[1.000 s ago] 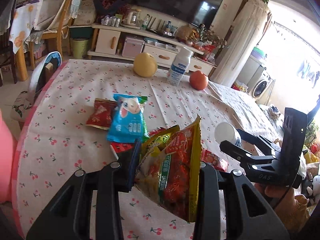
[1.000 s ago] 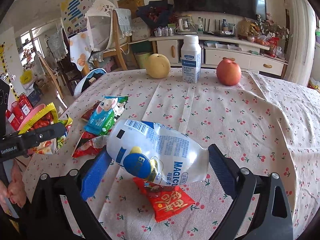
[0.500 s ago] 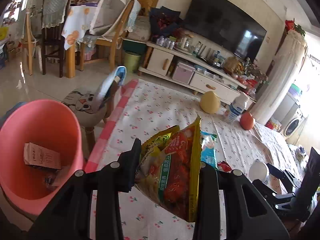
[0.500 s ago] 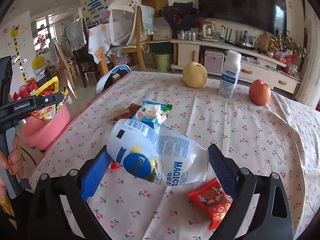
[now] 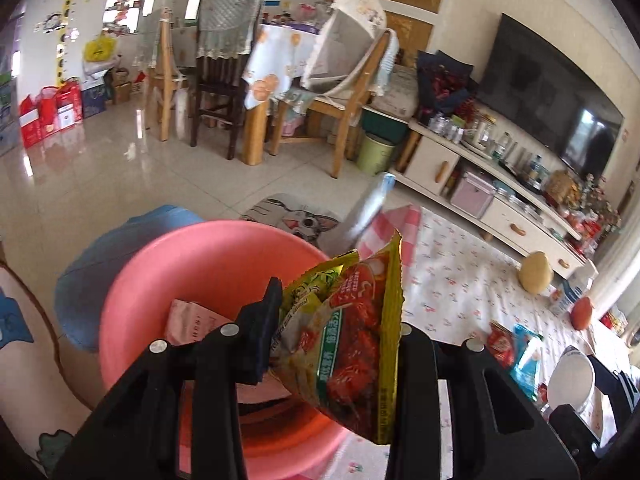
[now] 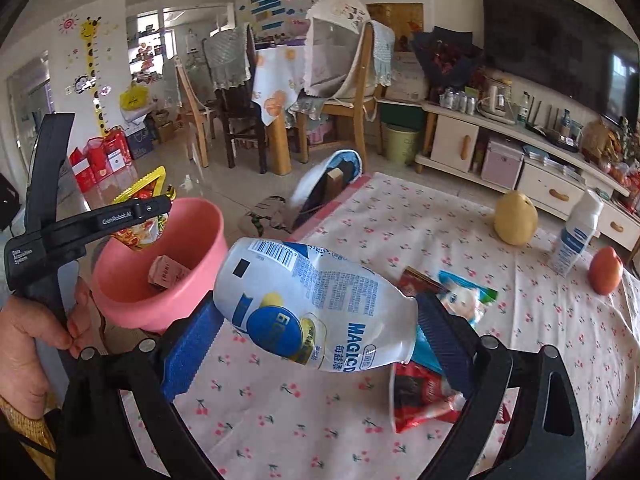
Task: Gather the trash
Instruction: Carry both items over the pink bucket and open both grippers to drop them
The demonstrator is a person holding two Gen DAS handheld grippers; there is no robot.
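Clearly, the yellow-and-red snack bag [image 5: 352, 336] sat clamped between the jaws of the left gripper [image 5: 336, 340], low and centre in the left wrist view, hanging over the mouth of the pink bin [image 5: 192, 264]. Inside the bin lay a small pinkish carton [image 5: 192, 322]. In the right wrist view the same bag [image 6: 140, 216] showed at the left edge of the frame, just above the bin's rim [image 6: 200, 232], with a hand [image 6: 28, 344] wrapped round the left gripper's handle at lower left.

The right gripper [image 6: 316, 320] was closed on a white drink bottle [image 6: 316, 304] (crumpled, lying crosswise between the blue pads), centre of its own frame, above the cherry-print tablecloth [image 6: 520, 344]. Behind and below the bottle, on the cloth, lay a red wrapper [image 6: 424, 396], a blue snack packet [image 6: 464, 300] and a second red wrapper [image 6: 416, 280].

Further out, toward the right edge, stood a yellow pear [image 6: 515, 220], an upright white bottle [image 6: 576, 236] and a red apple [image 6: 606, 270]. Beyond the table's far edge, wooden chairs [image 6: 352, 92] filled the upper middle, and a dark television [image 6: 560, 44] the upper right.
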